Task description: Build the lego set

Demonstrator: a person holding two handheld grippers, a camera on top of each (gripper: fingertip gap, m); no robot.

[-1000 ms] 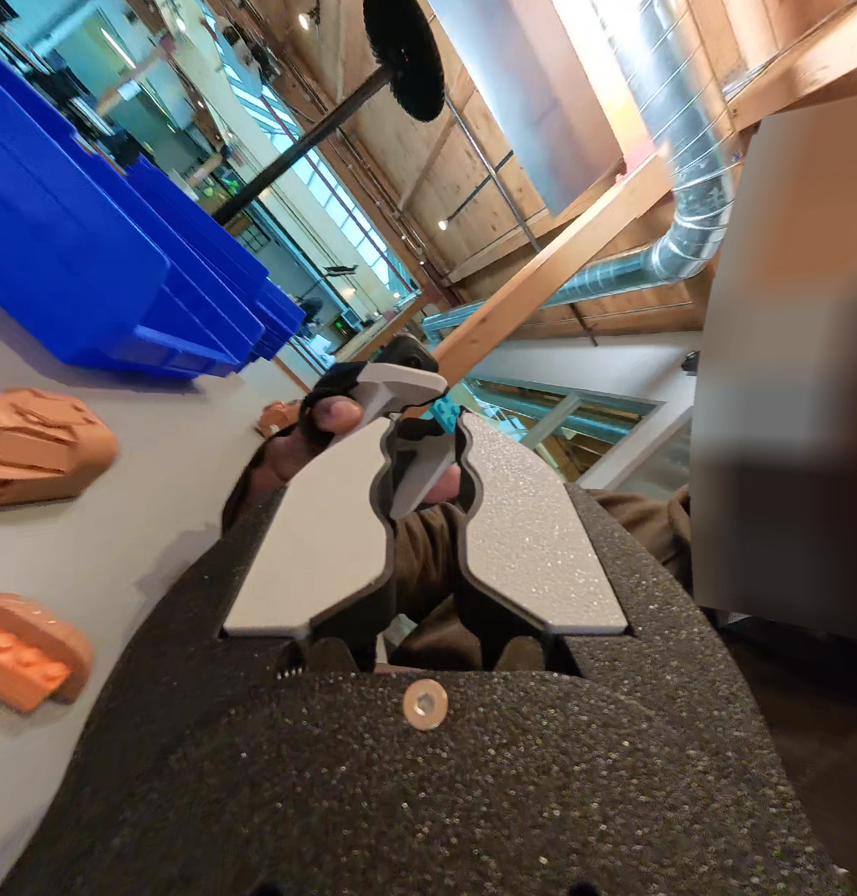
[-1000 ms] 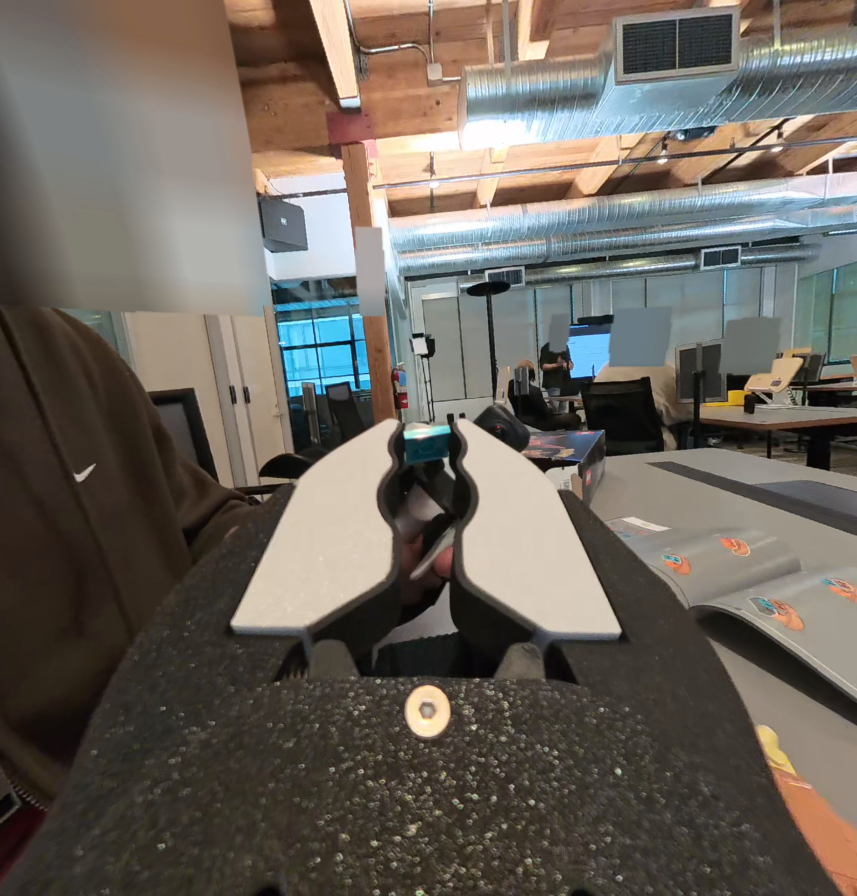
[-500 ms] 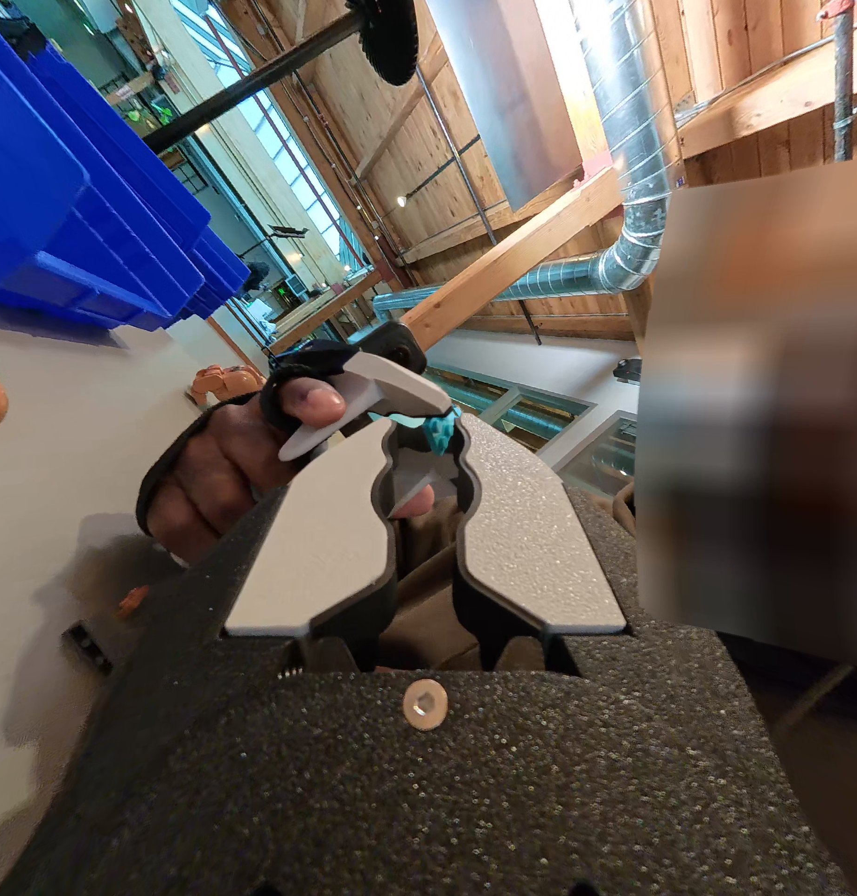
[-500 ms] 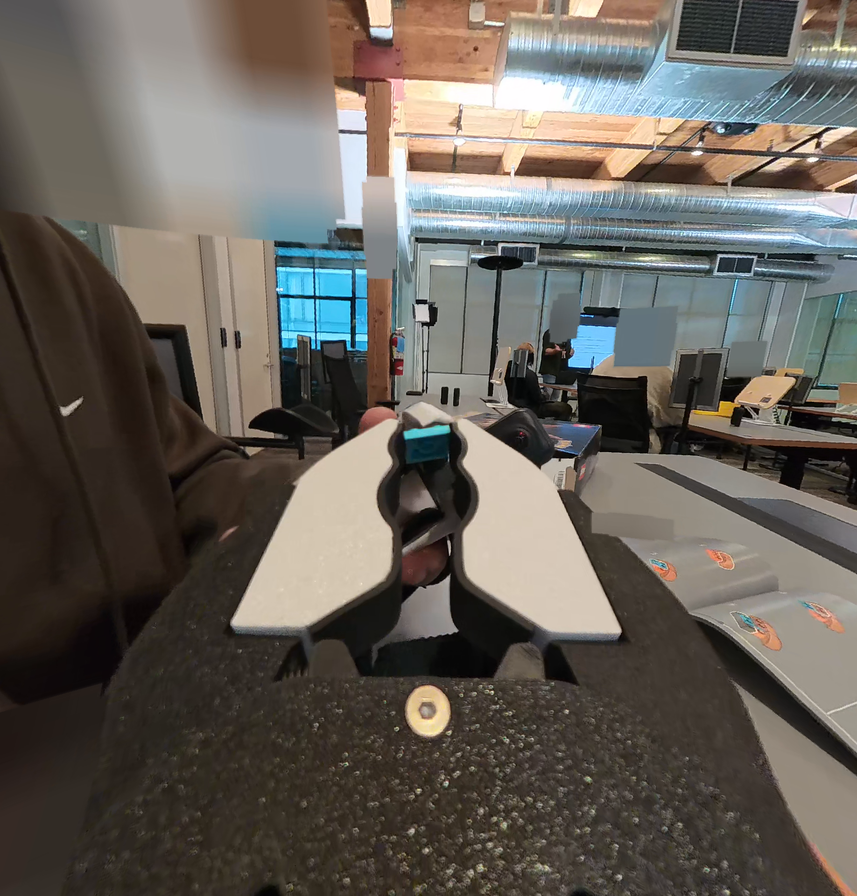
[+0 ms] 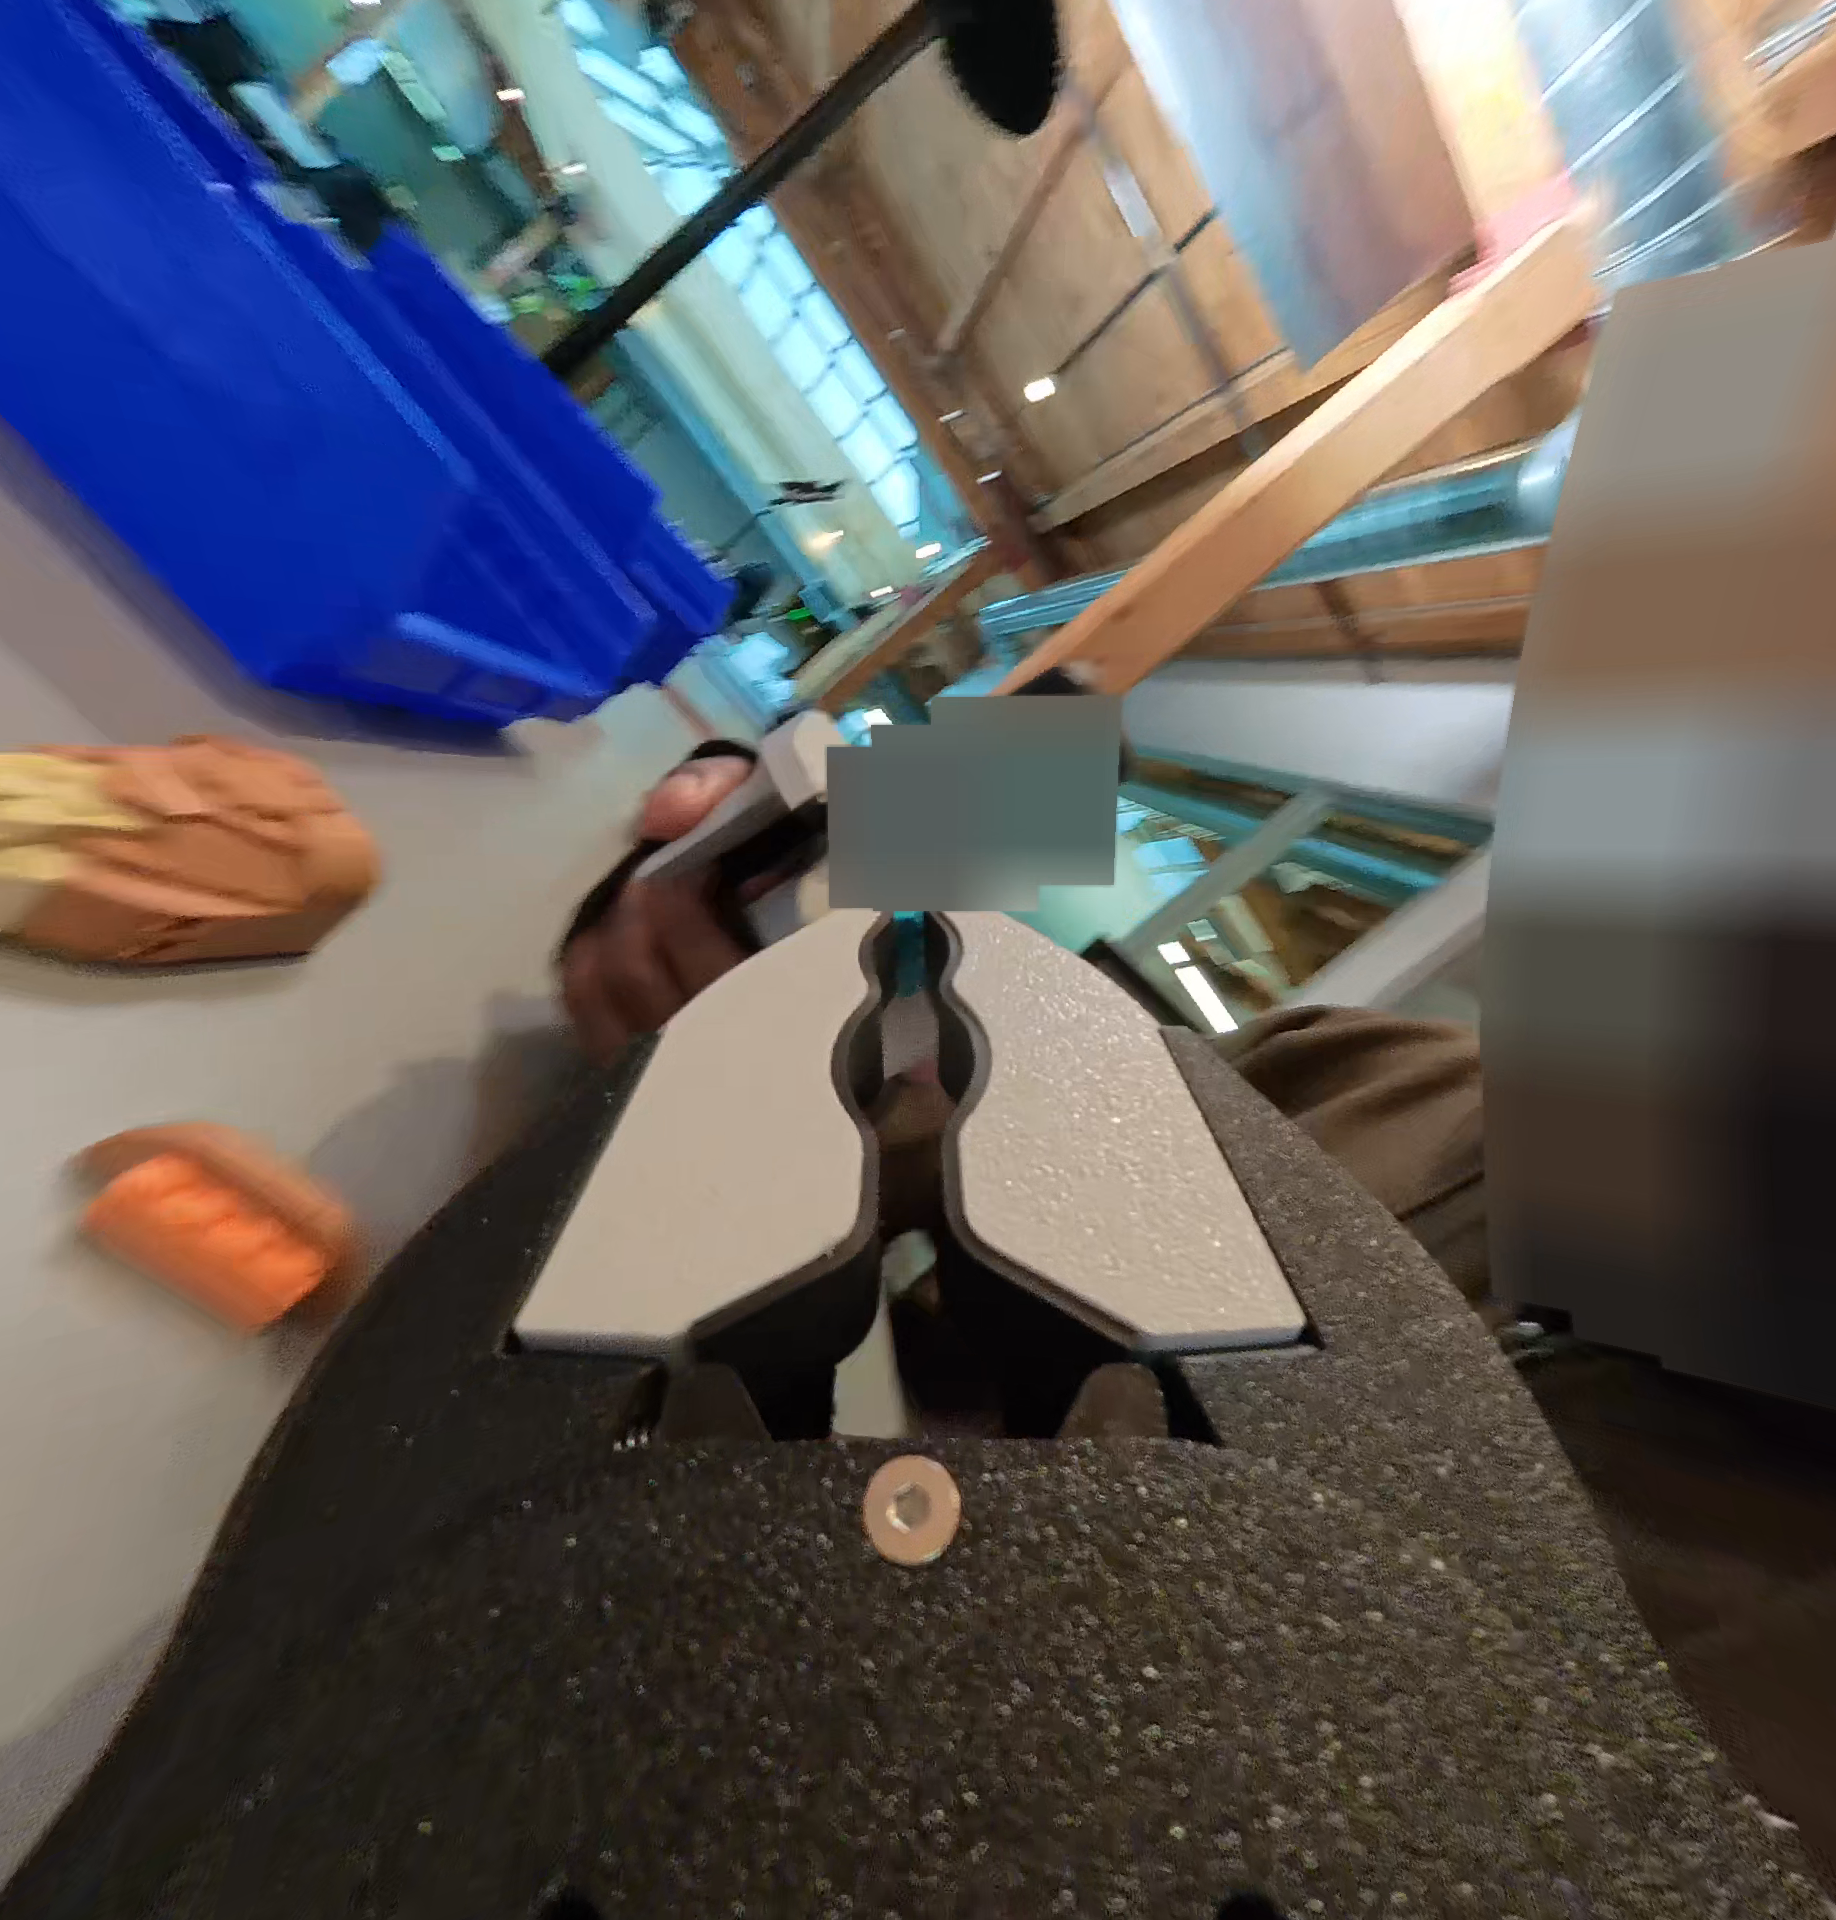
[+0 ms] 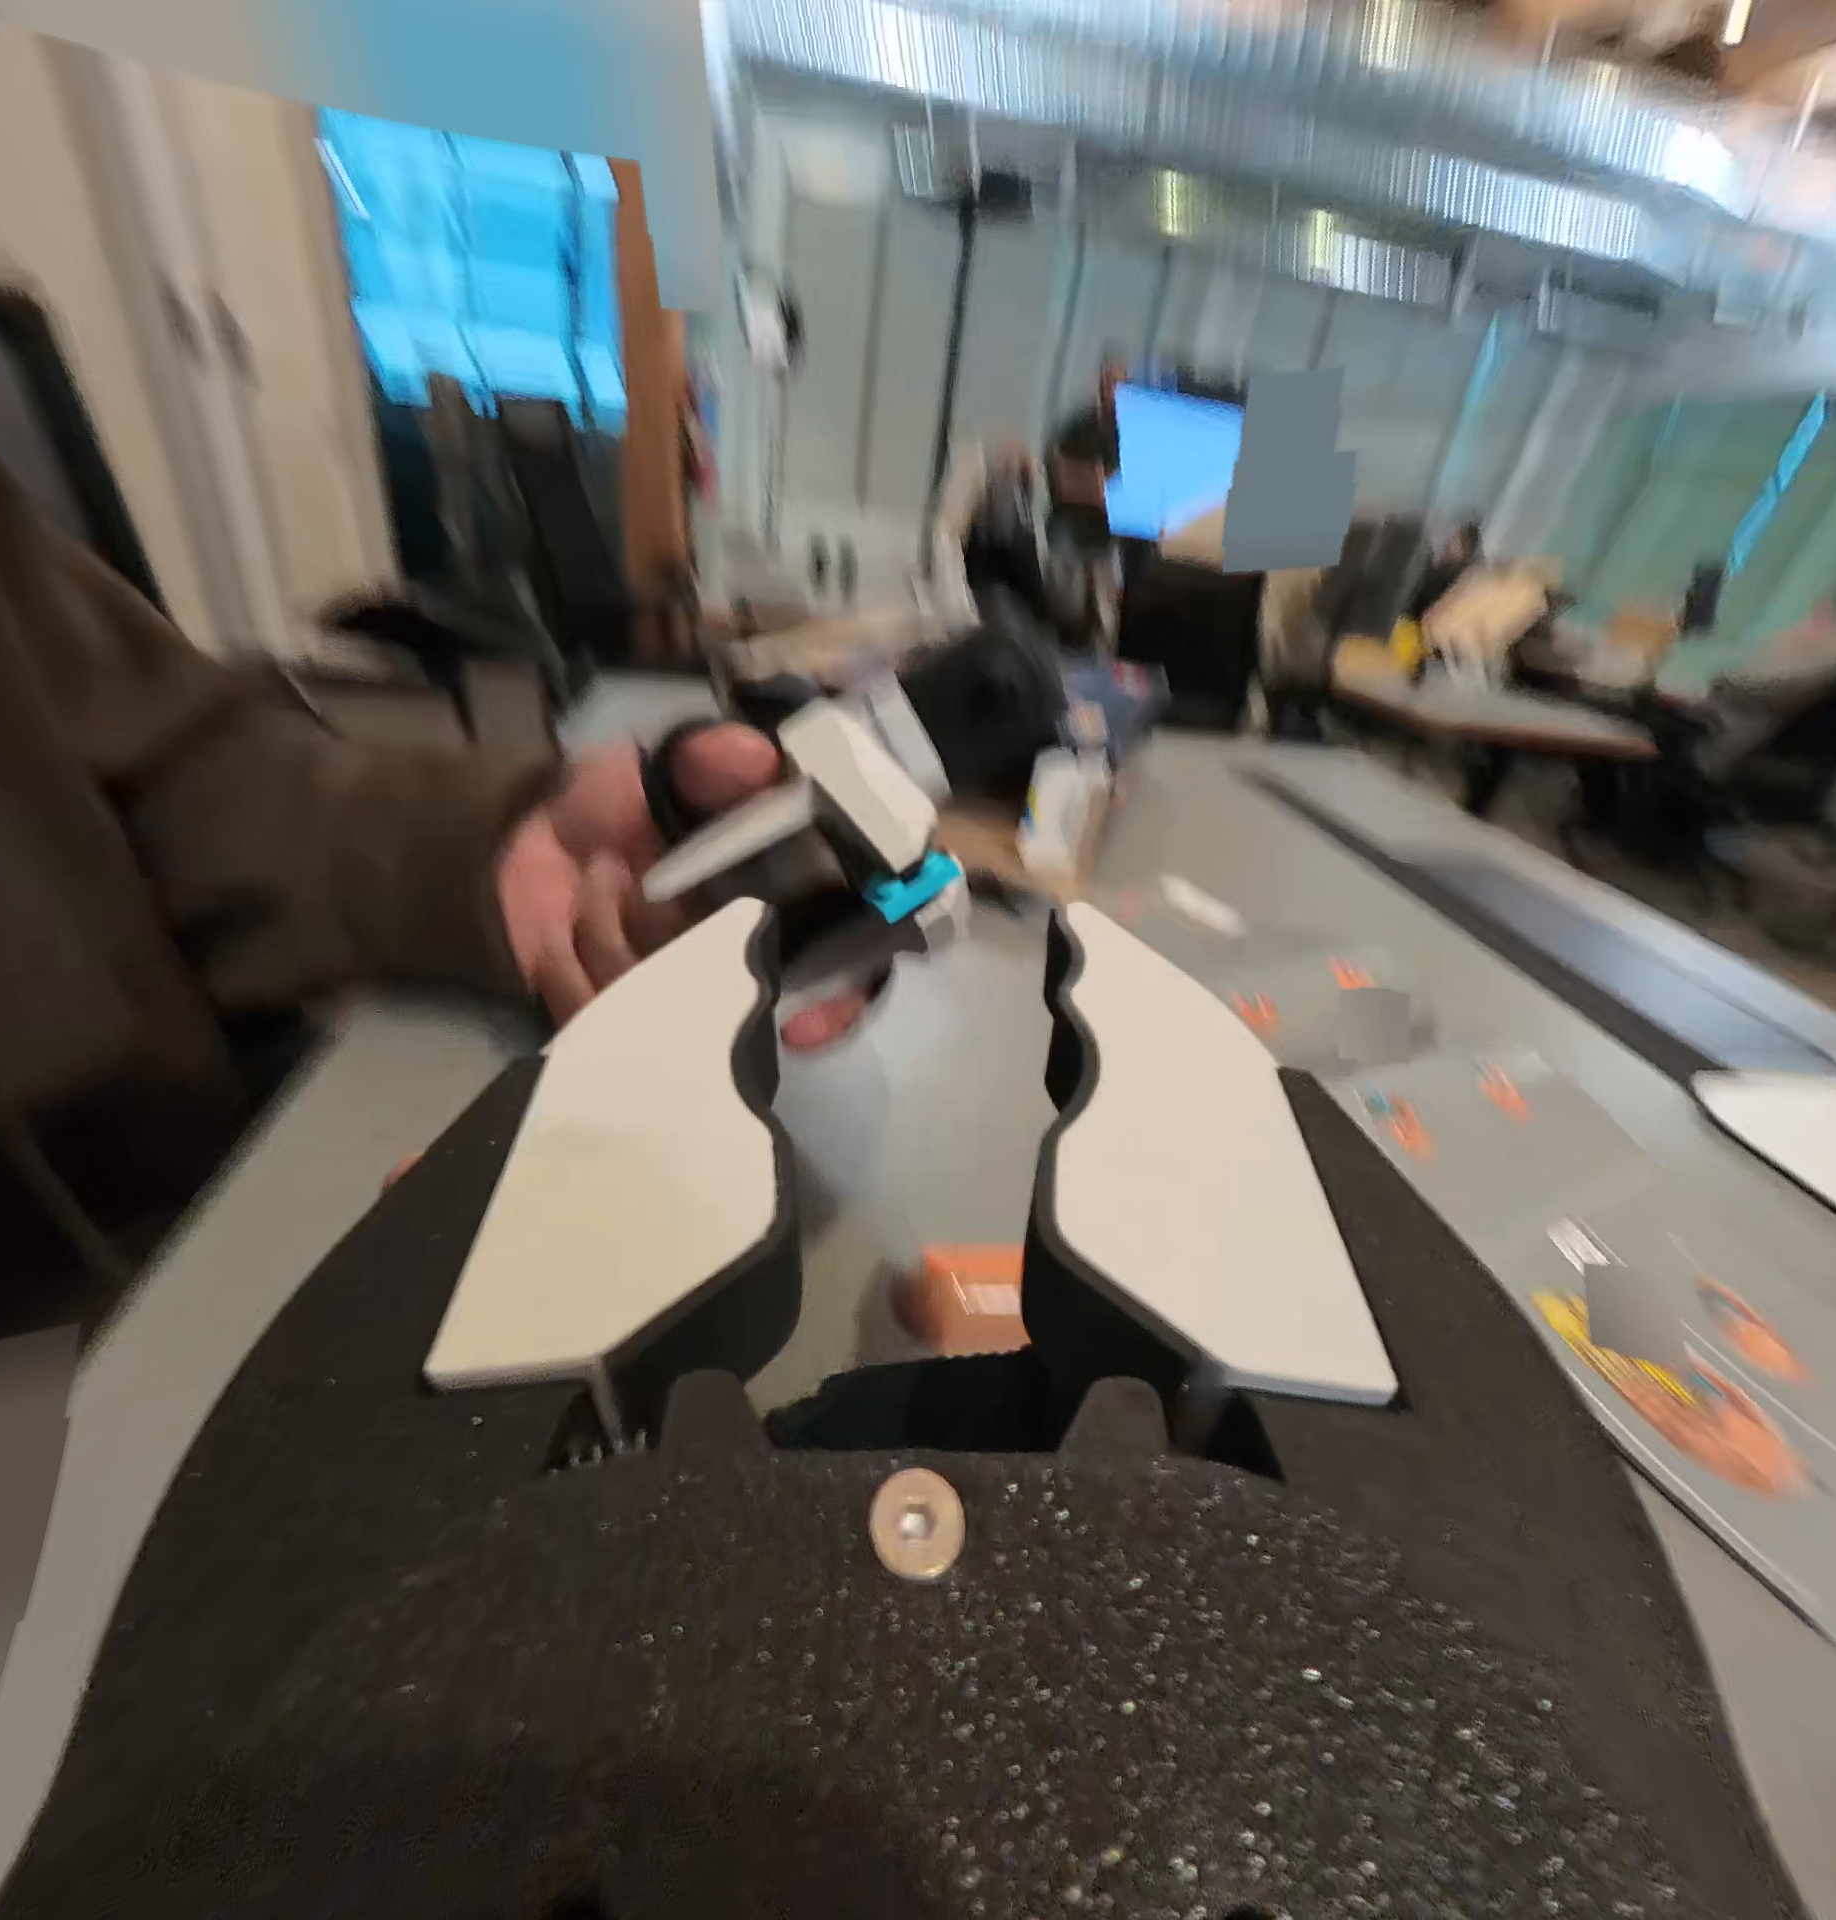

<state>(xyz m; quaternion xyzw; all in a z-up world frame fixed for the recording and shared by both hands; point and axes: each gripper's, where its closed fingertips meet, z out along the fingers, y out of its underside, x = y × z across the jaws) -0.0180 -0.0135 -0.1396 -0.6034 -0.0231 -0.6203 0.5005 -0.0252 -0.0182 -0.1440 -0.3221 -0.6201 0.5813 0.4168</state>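
In the left wrist view my left gripper [image 5: 909, 925] is shut on a small teal brick [image 5: 906, 951] pinched at its fingertips. In the right wrist view the teal brick [image 6: 909, 896], with a small white piece below it, sits at the tips of the left gripper's fingers [image 6: 857, 784], held up by a hand [image 6: 602, 894]. My right gripper [image 6: 914, 920] is open and empty, jaws wide apart, just in front of that brick. One of its fingers [image 5: 727, 821] shows in the left wrist view, partly behind a blurred patch.
The grey table [image 5: 426, 1039] carries a large orange lego assembly [image 5: 166, 852] and a smaller orange piece [image 5: 207, 1226] on the left. Blue bins [image 5: 270, 416] stand behind them. An orange brick [image 6: 971, 1294] lies below my right gripper. An open instruction booklet [image 6: 1672, 1351] lies at the right. Both grippers' tips are close together, under 4 cm apart.
The teal brick has passed from my right gripper to my left. The right gripper opened and drew back; the left gripper closed on the brick. Both views are blurred by motion.
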